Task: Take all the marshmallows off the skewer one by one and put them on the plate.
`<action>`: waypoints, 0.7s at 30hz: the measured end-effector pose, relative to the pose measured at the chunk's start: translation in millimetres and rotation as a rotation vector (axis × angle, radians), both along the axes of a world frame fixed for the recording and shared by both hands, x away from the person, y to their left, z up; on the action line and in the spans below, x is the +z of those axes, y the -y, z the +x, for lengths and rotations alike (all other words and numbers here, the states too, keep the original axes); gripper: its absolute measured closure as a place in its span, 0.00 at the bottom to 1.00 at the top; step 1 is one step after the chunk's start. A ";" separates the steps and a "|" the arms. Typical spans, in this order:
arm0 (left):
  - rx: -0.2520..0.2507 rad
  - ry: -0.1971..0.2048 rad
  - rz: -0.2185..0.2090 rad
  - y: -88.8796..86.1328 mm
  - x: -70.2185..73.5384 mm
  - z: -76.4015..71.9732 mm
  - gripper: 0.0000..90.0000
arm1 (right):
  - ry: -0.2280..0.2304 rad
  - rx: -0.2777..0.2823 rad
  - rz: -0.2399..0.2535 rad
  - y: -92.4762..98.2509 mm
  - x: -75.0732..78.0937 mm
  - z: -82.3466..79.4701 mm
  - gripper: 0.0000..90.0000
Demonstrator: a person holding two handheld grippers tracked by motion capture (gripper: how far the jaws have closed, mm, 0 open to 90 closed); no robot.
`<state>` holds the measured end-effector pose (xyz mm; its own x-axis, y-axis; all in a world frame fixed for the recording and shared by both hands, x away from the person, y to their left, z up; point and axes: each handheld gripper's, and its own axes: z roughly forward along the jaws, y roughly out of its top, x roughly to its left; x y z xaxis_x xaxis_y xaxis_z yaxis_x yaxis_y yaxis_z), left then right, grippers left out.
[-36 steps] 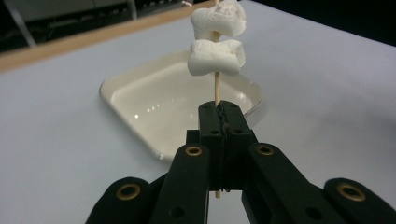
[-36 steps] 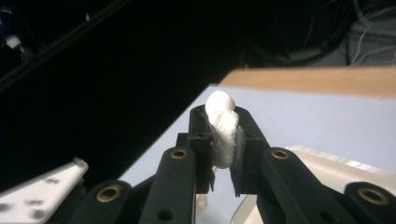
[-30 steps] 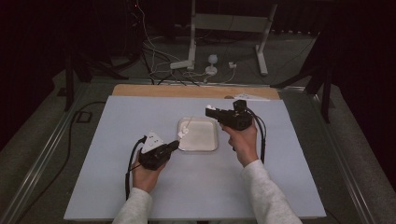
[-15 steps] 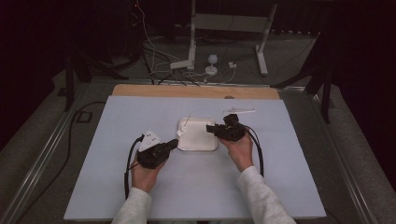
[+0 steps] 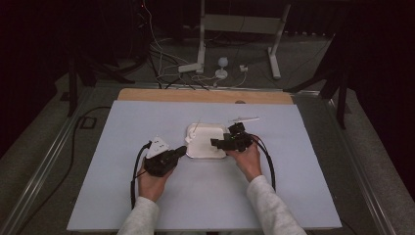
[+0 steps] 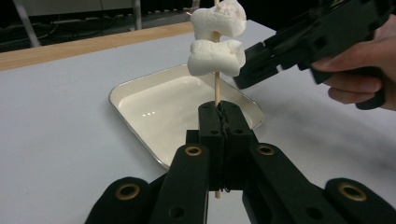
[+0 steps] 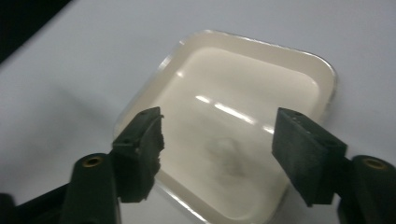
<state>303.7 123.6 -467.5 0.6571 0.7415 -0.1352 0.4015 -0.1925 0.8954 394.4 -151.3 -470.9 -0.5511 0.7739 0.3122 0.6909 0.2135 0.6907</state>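
Observation:
My left gripper (image 6: 218, 109) is shut on a thin wooden skewer (image 6: 215, 91) that stands upright. Two white marshmallows (image 6: 216, 57) are threaded on it, one above the other. Behind the skewer lies a shallow white tray (image 6: 154, 105) with nothing in it. My right gripper (image 6: 252, 65) hovers just to the right of the lower marshmallow. Its own view shows it open (image 7: 219, 140) over the tray (image 7: 261, 79), nothing between its fingers. In the high view the left gripper (image 5: 183, 150) is at the tray's (image 5: 203, 147) left edge and the right gripper (image 5: 215, 143) at its right edge.
A thin pale stick-like thing (image 5: 243, 119) lies on the light blue table cover behind the right gripper. A wooden strip (image 5: 205, 95) runs along the table's far edge. Cables and a white stand (image 5: 200, 63) are on the floor beyond.
The right gripper has come down and nearer from behind the tray's right corner to the tray's right edge. The left gripper has shifted slightly right toward the tray.

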 end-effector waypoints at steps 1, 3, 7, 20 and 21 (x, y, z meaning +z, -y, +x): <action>0.002 0.000 -0.001 -0.1 -0.1 0.2 1.00 | 0.000 0.000 0.000 0.0 0.0 0.0 0.34; 0.004 0.000 -0.001 -0.1 -0.3 0.5 1.00 | 0.004 0.000 0.037 1.0 5.5 -1.9 0.30; 0.006 -0.002 0.001 0.3 -0.4 0.5 1.00 | 0.015 0.018 0.093 1.7 17.6 -6.1 0.26; 0.007 0.002 0.007 4.8 -1.0 0.0 1.00 | 0.036 0.069 0.156 -6.7 38.6 -16.3 0.19; 0.008 0.004 0.006 5.3 -1.1 -0.1 1.00 | 0.037 0.078 0.167 -8.7 41.6 -17.3 0.18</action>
